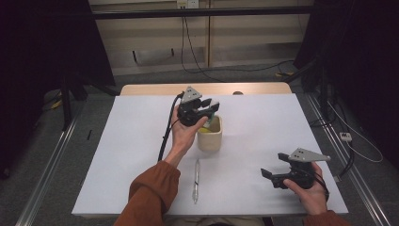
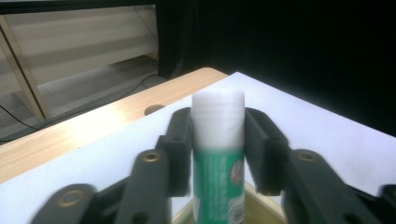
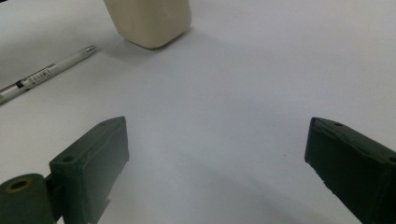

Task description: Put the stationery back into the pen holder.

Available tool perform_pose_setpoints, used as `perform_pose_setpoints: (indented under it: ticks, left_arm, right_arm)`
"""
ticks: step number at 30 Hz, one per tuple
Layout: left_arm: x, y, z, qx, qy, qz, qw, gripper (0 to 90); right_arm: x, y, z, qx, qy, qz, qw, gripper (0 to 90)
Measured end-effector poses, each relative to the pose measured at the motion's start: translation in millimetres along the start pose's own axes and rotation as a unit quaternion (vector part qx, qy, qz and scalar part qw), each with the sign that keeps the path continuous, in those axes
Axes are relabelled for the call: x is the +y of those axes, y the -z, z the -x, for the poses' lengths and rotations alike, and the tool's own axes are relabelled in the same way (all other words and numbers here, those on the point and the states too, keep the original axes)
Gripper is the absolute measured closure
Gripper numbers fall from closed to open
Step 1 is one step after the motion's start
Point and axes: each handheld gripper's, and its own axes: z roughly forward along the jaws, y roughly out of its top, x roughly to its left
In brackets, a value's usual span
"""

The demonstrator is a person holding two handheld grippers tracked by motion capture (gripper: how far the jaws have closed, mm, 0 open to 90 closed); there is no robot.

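Note:
A green glue stick (image 2: 218, 163) with a white cap stands upright in a cream cup (image 1: 209, 139), whose rim (image 2: 268, 207) shows below my left gripper's jaws. My left gripper (image 1: 211, 107) hovers over the cup, its jaws close on either side of the stick (image 1: 210, 121). A thin dark gap shows beside one pad, so the stick is not pinched. My right gripper (image 1: 274, 165) rests low at the table's right front, jaws wide open with nothing between them (image 3: 217, 149). A clear pen (image 1: 196, 181) lies on the white sheet in front of the cup.
A white sheet (image 1: 263, 117) covers most of the wooden table (image 1: 155, 88). From the right gripper, the pen (image 3: 42, 77) lies at left and the cup (image 3: 149, 21) is ahead. Cables and dark stands surround the table on the floor.

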Motion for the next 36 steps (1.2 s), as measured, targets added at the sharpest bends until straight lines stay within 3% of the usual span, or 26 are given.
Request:
perform_pose_setpoints:
  ticks: [2,4,10,17,24,34,36]
  left_arm:
    - [1.2,1.4,0.3,0.000,0.006,-0.001,1.0000,43.1]
    - [2.3,3.4,1.8,0.002,0.002,-0.001,1.0000,41.6]
    - [5.2,7.2,5.2,0.007,0.014,0.002,0.9999,21.9]
    - [6.1,14.4,4.8,0.015,0.010,-0.013,0.9998,11.6]
    - [4.9,32.0,0.7,0.026,0.007,-0.018,0.9995,5.9]
    - [0.5,60.8,1.6,0.031,-0.010,-0.028,0.9991,5.3]
    - [-0.7,66.0,3.2,0.043,-0.013,-0.031,0.9985,5.6]
  right_arm:
    - [0.0,-0.1,-0.1,0.000,0.000,0.000,1.0000,6.3]
    - [0.1,-0.2,-0.1,0.000,0.000,0.000,1.0000,6.3]
    - [0.1,-0.1,-0.1,-0.001,0.000,0.000,1.0000,6.3]
    - [0.1,0.0,-0.2,0.000,0.001,-0.001,1.0000,6.3]
    - [0.1,-0.2,-0.1,-0.001,0.002,-0.001,1.0000,6.3]
    - [0.3,-0.3,-0.5,-0.001,0.003,-0.001,1.0000,6.3]
    - [0.4,-0.3,-0.6,-0.001,0.003,-0.001,1.0000,6.3]
